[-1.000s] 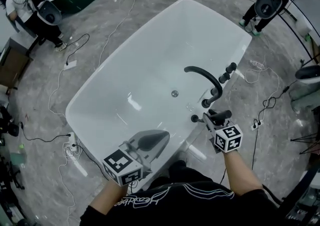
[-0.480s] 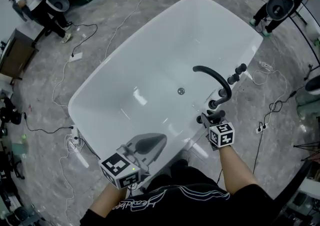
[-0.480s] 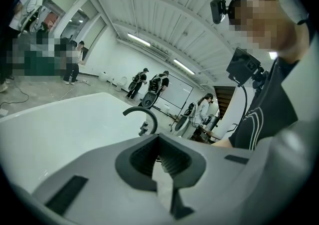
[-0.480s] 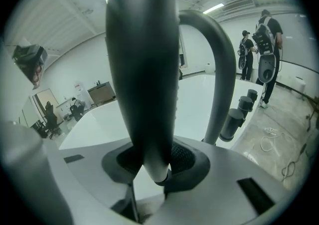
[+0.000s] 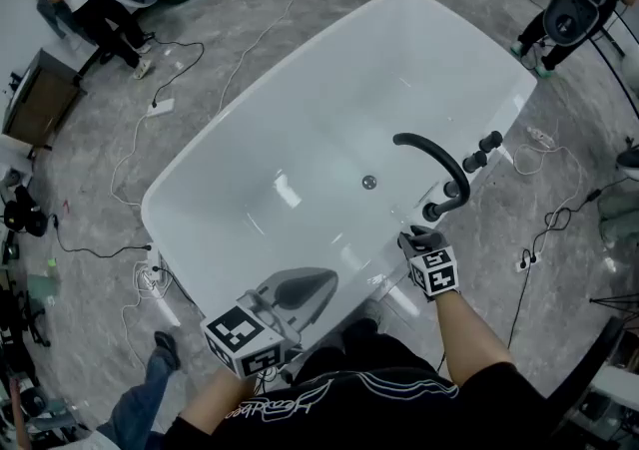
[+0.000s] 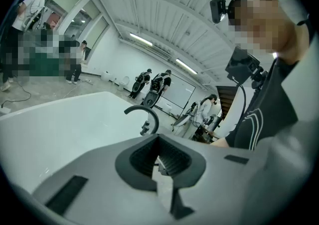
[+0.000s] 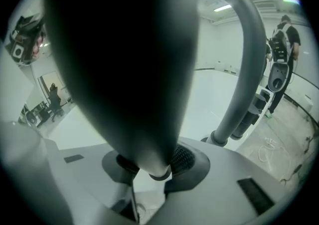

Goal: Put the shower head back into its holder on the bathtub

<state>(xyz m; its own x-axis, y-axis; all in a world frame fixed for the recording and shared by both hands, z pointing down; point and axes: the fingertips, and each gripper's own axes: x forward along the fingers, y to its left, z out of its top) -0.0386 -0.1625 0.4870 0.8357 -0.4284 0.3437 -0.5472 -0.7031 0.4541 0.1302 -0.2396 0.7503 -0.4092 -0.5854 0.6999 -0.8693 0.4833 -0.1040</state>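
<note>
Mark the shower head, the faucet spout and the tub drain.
shower head (image 7: 124, 59), right gripper view, on the middle of its dark body.
faucet spout (image 5: 440, 149), head view, on the top of its black arch.
tub drain (image 5: 369, 182), head view, on its centre.

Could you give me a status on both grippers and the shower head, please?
Left gripper shut, empty. Right gripper clamped on shower head, at tub rim beside black spout. Path looks clear.

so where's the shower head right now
The shower head is held in the jaws of the right gripper, at the bathtub rim on the head view's right, beside the black faucet.
</note>
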